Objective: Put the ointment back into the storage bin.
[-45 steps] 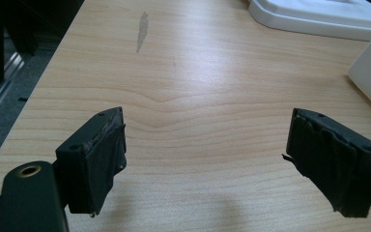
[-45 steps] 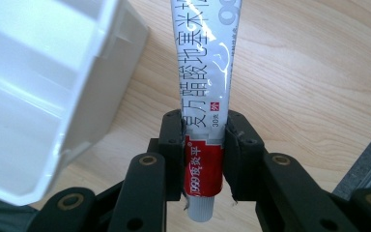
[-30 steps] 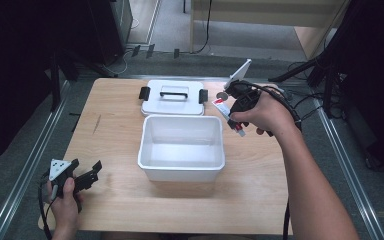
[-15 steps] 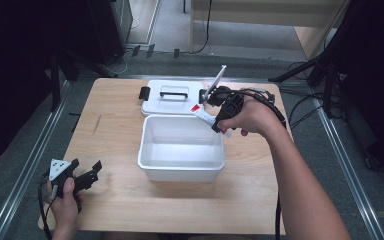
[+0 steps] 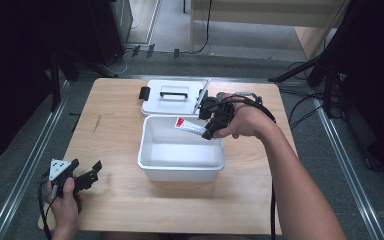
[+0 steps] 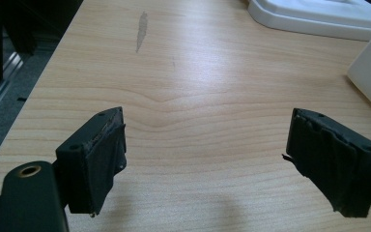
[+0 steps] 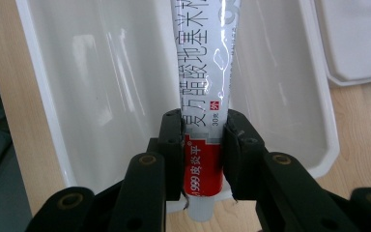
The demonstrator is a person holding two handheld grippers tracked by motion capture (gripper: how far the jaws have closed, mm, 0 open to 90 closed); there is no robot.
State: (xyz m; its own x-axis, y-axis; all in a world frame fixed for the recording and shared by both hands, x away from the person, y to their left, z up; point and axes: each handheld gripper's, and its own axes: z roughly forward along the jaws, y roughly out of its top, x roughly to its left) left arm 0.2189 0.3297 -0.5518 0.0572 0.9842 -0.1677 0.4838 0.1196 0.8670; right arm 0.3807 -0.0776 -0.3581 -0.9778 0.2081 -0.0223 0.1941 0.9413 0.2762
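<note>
My right gripper (image 5: 209, 131) (image 7: 204, 154) is shut on a white tube (image 5: 190, 127) (image 7: 206, 87) with a red end and black print. It holds the tube over the far right part of a white plastic bin (image 5: 145, 160) (image 7: 43, 116), the tube pointing left across the opening. The bin's inside looks bare in the right gripper view. My left gripper (image 5: 91, 172) (image 6: 205, 159) rests near the table's front left corner, jaws open over bare wood with nothing between them.
The bin's white lid (image 5: 152, 106) (image 7: 352, 43) with a handle and black latches lies flat behind the bin; its edge (image 6: 319, 17) shows far off in the left gripper view. The wooden table (image 5: 115, 210) has metal rails along both sides. Cables lie on the floor to the right.
My right gripper has carried the tube from above the lid's right end leftward and down to over the bin, turning the tube from upright to nearly level. The left hand has stayed put.
</note>
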